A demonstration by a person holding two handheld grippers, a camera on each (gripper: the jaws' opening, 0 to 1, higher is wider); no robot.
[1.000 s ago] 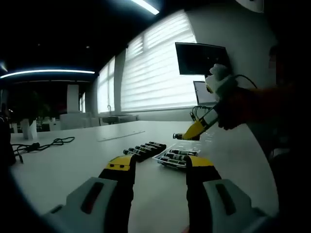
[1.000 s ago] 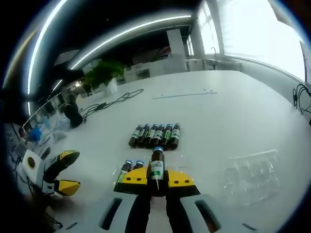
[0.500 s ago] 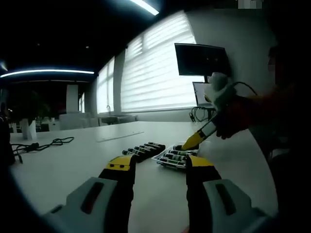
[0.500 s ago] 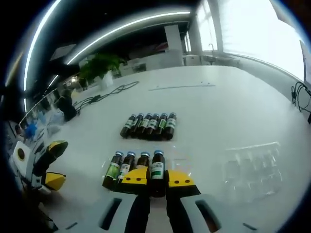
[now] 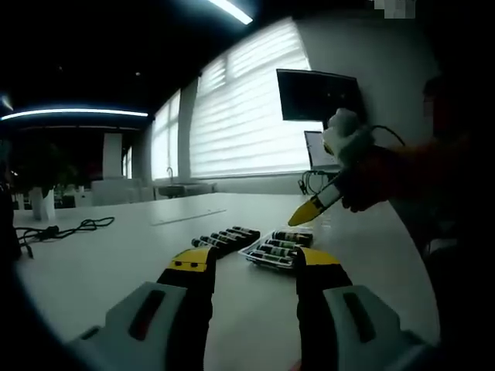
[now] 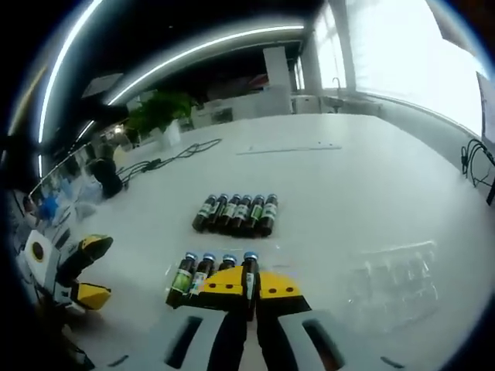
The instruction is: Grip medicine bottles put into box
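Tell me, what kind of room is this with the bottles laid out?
Probably an open-plan office or meeting room. A long white table runs under ceiling strip lights; tall windows with blinds line one wall, a dark wall screen hangs nearby, and a potted plant stands farther back.

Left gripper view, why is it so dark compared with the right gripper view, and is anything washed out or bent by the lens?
Left gripper view: it faces the bright blinded windows, so the white table and small dark medicine bottles are backlit and dim. Right gripper view: the window at upper right is blown out to white, the ceiling light strip curves with fisheye distortion, and the bottles stay readable.
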